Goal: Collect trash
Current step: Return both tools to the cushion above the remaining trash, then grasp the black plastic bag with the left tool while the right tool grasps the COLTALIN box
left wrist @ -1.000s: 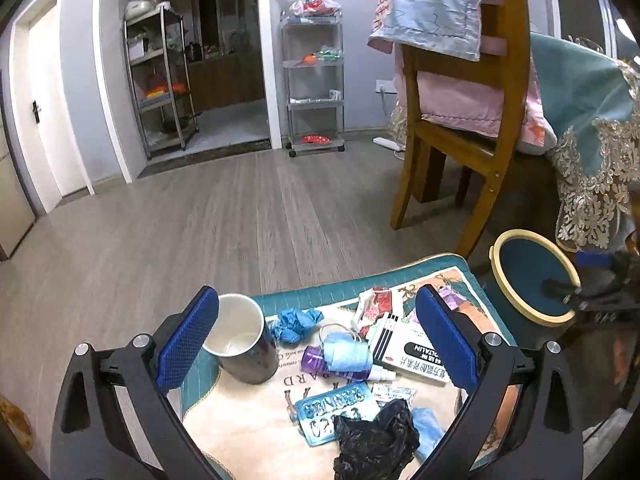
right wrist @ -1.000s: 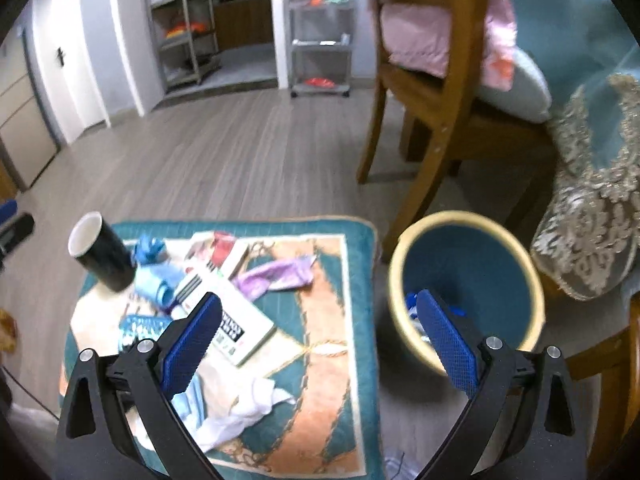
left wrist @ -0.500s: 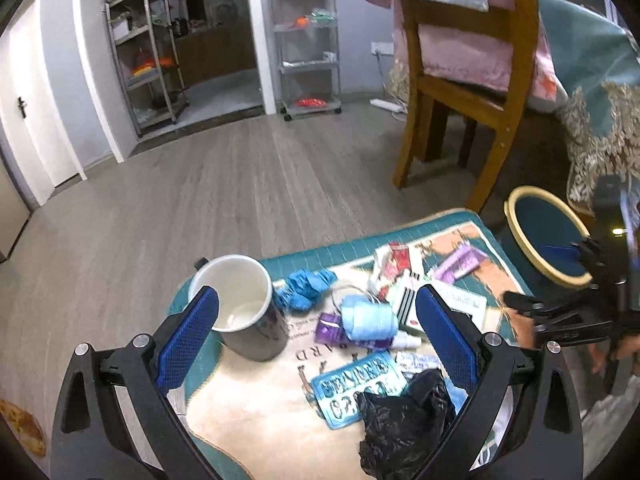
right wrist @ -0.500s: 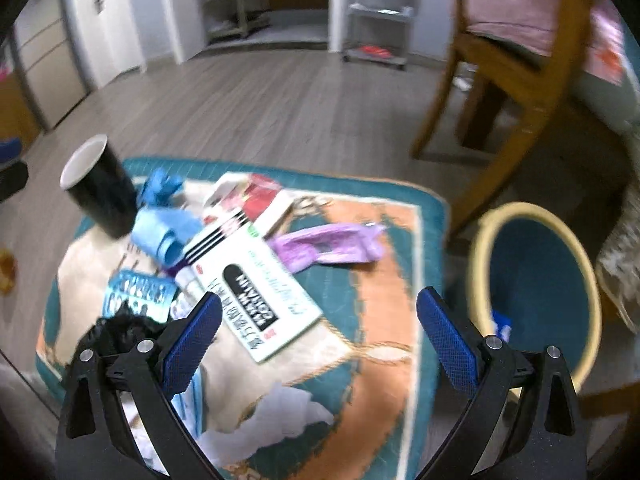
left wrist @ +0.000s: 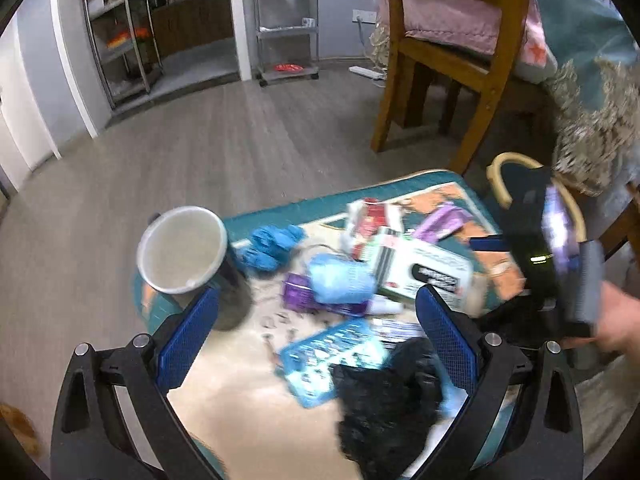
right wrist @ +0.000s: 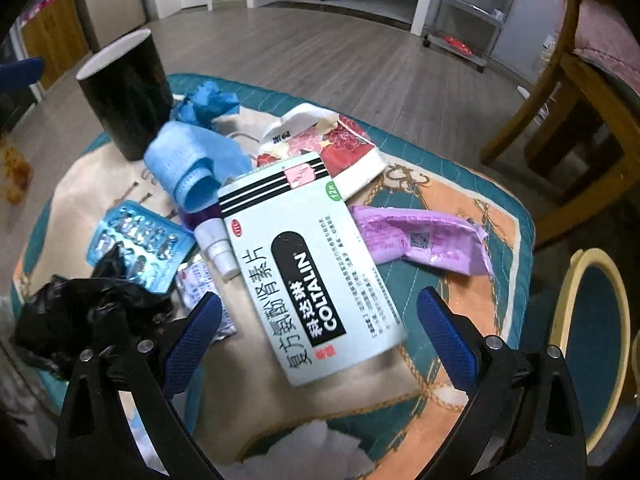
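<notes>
Trash lies on a patterned cushion (right wrist: pixel 448 208): a white Coltalin medicine box (right wrist: pixel 308 276) (left wrist: pixel 424 276), a purple wrapper (right wrist: pixel 420 240), a blue face mask (right wrist: pixel 192 164) (left wrist: pixel 340 280), a blue blister pack (right wrist: pixel 140 244) (left wrist: pixel 332 356), a crumpled black bag (right wrist: pixel 84 316) (left wrist: pixel 384 400), blue gloves (right wrist: pixel 208 102) (left wrist: pixel 272 244) and a red-white packet (right wrist: pixel 340 148). My right gripper (right wrist: pixel 320 336) is open just above the box's near end. My left gripper (left wrist: pixel 316 332) is open above the blister pack. The yellow-rimmed bin (right wrist: pixel 592 336) stands right of the cushion.
A black mug (right wrist: pixel 124 92) (left wrist: pixel 188 256) stands at the cushion's left corner. A wooden chair (left wrist: pixel 452 52) and a draped table (left wrist: pixel 592 80) are behind the bin. White tissue (right wrist: pixel 316 452) lies at the near edge. Metal shelves (left wrist: pixel 286 20) stand by the far wall.
My right gripper has swung left from over the bin and dropped low over the medicine box. My left gripper has moved closer to the cushion. Both stay open.
</notes>
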`<action>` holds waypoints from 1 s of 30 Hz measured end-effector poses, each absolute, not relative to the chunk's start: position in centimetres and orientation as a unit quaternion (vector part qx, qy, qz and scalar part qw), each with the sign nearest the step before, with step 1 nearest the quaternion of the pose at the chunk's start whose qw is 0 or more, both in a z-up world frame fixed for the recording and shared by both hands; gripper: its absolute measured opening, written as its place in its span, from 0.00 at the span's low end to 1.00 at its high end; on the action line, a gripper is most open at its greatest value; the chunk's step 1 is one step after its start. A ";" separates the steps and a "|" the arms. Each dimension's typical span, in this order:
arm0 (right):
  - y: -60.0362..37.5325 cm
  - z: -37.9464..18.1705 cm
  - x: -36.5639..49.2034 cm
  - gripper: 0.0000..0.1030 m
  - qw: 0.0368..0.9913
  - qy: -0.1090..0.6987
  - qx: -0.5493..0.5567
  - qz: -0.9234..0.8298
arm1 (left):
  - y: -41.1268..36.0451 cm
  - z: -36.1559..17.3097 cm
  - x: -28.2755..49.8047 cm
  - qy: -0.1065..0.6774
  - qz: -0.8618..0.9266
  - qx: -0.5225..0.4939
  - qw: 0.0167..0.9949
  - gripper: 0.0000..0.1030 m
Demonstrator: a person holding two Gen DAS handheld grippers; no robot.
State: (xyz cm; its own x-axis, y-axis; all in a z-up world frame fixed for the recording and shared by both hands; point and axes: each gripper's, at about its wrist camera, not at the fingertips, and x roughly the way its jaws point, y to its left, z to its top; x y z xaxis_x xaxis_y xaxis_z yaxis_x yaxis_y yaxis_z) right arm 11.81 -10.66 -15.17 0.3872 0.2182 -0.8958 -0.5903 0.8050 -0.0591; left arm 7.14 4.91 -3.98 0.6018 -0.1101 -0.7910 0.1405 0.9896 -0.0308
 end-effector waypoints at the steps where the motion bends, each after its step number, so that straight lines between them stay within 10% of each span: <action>1: -10.6 -15.4 11.9 0.94 0.810 0.498 -0.186 0.248 | 4.6 -4.0 6.9 0.442 -0.077 0.013 0.893 0.94; 10: -11.2 -15.7 12.6 0.94 0.809 0.510 -0.168 0.240 | 0.1 -7.9 5.4 0.501 -0.132 0.055 0.854 0.75; 15: -10.9 -16.0 12.6 0.94 0.805 0.510 -0.172 0.250 | -0.4 -10.2 5.8 0.542 -0.137 0.060 0.827 0.14; 30: -9.6 -15.3 11.7 0.77 0.802 0.492 -0.212 0.264 | 1.9 -5.7 6.8 0.485 -0.109 0.052 0.866 0.12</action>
